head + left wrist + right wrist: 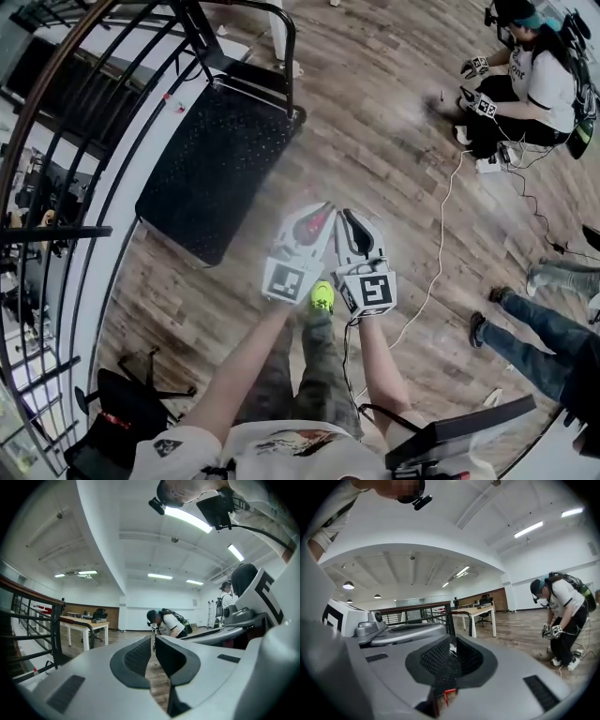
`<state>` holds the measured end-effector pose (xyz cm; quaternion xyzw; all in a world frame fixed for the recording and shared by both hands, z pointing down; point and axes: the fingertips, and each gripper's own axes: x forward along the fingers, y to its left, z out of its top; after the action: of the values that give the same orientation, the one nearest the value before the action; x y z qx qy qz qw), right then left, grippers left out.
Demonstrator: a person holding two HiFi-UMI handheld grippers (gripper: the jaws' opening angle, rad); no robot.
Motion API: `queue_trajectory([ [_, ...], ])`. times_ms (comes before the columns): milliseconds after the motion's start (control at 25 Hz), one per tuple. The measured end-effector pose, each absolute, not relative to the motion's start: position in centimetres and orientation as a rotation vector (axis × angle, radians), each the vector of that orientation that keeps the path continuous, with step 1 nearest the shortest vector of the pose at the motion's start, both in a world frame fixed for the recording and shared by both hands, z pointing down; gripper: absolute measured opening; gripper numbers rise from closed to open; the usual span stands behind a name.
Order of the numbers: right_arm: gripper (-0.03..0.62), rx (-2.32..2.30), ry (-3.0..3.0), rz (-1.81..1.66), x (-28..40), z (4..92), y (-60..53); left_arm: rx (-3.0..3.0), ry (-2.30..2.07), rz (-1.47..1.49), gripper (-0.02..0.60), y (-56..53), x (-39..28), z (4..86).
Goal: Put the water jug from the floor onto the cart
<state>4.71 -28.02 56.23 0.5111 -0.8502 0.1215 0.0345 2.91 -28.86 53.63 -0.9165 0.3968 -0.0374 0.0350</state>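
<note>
No water jug shows in any view. The cart (220, 159), a black flat deck with a dark tube handle (281, 42), stands on the wooden floor up and to the left of my grippers. I hold my left gripper (325, 215) and right gripper (348, 218) side by side above the floor, just off the cart's near corner. In the left gripper view the left gripper (153, 641) has its pads drawn together to a thin slit with nothing between them. The right gripper (452, 645) is shut and empty, its pads meeting at the tips.
A black railing (56, 187) runs along the left. A crouching person (525, 84) with their own grippers is at the upper right, and a white cable (436, 253) trails from there. Another person's legs (525, 328) are at the right. A table (84, 625) stands far off.
</note>
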Motion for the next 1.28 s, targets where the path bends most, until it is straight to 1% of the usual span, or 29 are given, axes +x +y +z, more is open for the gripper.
queue_trajectory([
  [120,0.038,1.587,-2.595,0.391,5.0,59.5,-28.1,-2.806,1.204,-0.125,0.014,-28.8,2.9,56.6],
  [320,0.127,1.626,-2.51,0.514,6.3,67.5,-26.7,-2.842,1.218,-0.185,0.014,-27.5,2.9,63.9],
  [640,0.143,1.664,-2.372,0.675,8.2,78.3,-24.4,-2.878,1.247,-0.25,0.014,-26.0,2.6,73.7],
  [1000,0.189,1.607,-2.279,0.773,6.4,87.9,-23.9,-2.893,1.238,-0.292,0.014,-26.3,3.4,80.9],
  [1280,0.196,1.665,-2.17,0.845,7.2,92.4,-23.3,-2.9,1.278,-0.31,0.014,-26.2,2.6,85.0],
])
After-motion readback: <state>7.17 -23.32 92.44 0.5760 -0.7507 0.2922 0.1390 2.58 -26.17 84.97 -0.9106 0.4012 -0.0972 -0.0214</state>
